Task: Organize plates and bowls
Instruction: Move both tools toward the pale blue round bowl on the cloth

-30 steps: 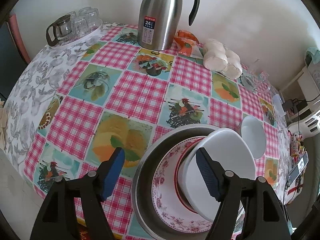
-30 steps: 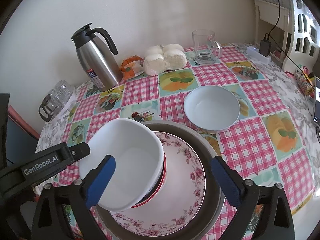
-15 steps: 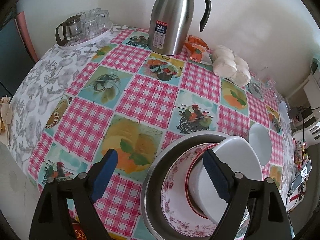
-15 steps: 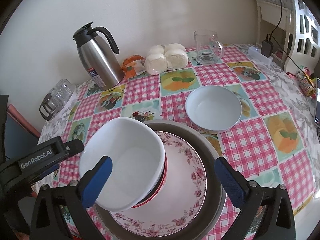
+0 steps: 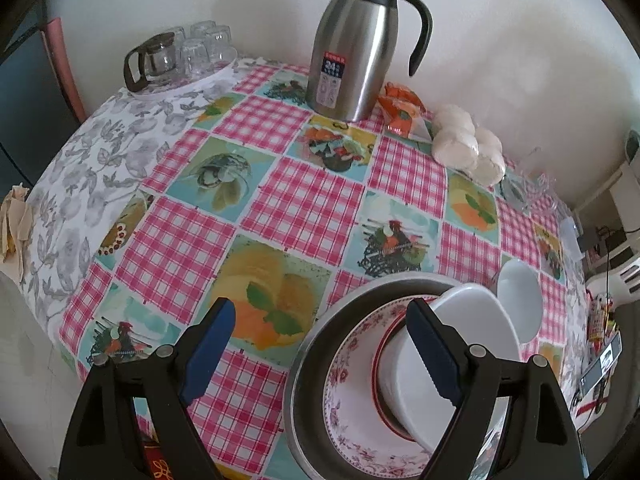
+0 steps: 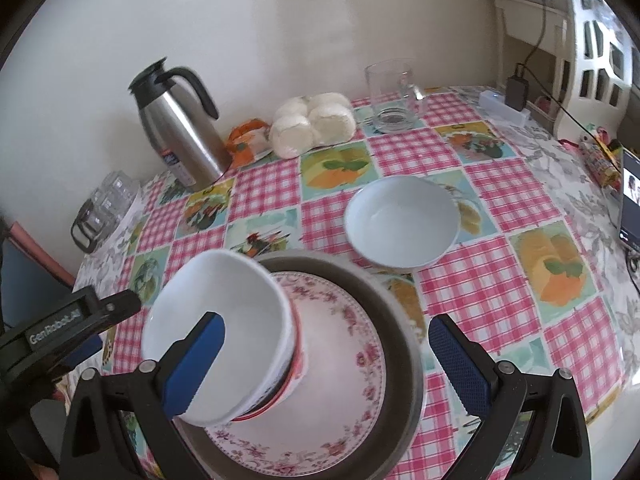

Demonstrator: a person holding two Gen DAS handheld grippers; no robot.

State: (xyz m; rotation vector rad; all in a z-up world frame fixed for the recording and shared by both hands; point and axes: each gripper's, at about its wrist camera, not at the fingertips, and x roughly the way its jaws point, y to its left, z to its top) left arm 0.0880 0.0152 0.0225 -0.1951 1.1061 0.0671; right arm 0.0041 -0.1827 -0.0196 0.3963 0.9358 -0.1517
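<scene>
White deep bowl sits tilted on floral plate in metal basin; my hand-held grippers, left and right, both open, empty. Next: stack shallow bowl.

A plain pale wall stands behind the table, which wears a pink checked cloth with fruit pictures and a grey leaf border. To the right of the table is a white shelf unit with square openings (a dark cable hangs down its side). Left of the table stands a pink post. Soft daylight falls evenly.
</scene>
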